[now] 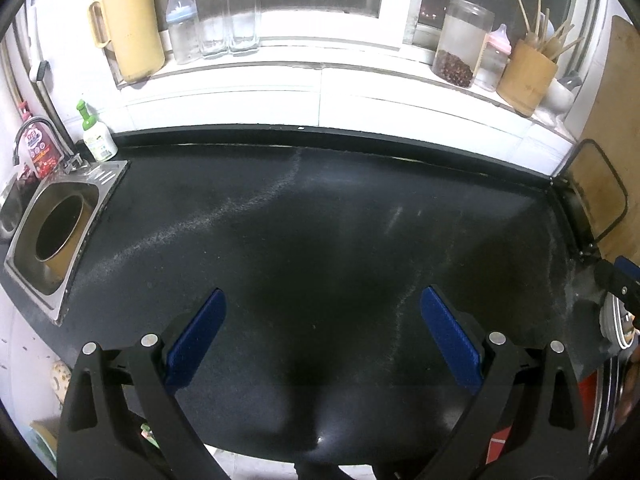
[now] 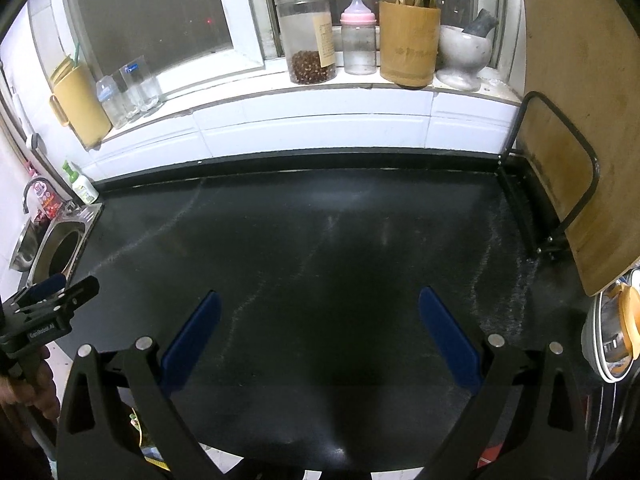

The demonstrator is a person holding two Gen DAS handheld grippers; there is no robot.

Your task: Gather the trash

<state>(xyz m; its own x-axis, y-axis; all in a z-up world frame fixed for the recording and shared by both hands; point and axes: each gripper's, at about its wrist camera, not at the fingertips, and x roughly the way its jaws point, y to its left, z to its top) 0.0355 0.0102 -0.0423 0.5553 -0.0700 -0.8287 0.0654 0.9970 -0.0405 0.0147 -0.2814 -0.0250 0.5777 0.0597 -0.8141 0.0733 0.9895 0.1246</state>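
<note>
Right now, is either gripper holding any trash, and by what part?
Nothing is held: the left gripper and the right gripper both stand open over the black counter.

**Dark speckled stone, steel, wood and glass**

The tabletop looks like black speckled stone, faintly glossy. The sink is brushed metal. The utensil holder and cutting board look wooden. The jar is clear glass or plastic. White wall tiles are glossy.

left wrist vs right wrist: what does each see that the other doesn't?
Left wrist only: the open left gripper seen from its own camera.
Right wrist only: mortar on the sill, and a stack of bowls at the right edge.
Both: black counter, sink, jar, pink bottle, utensil holder, cutting board. Right gripper open too.
</note>
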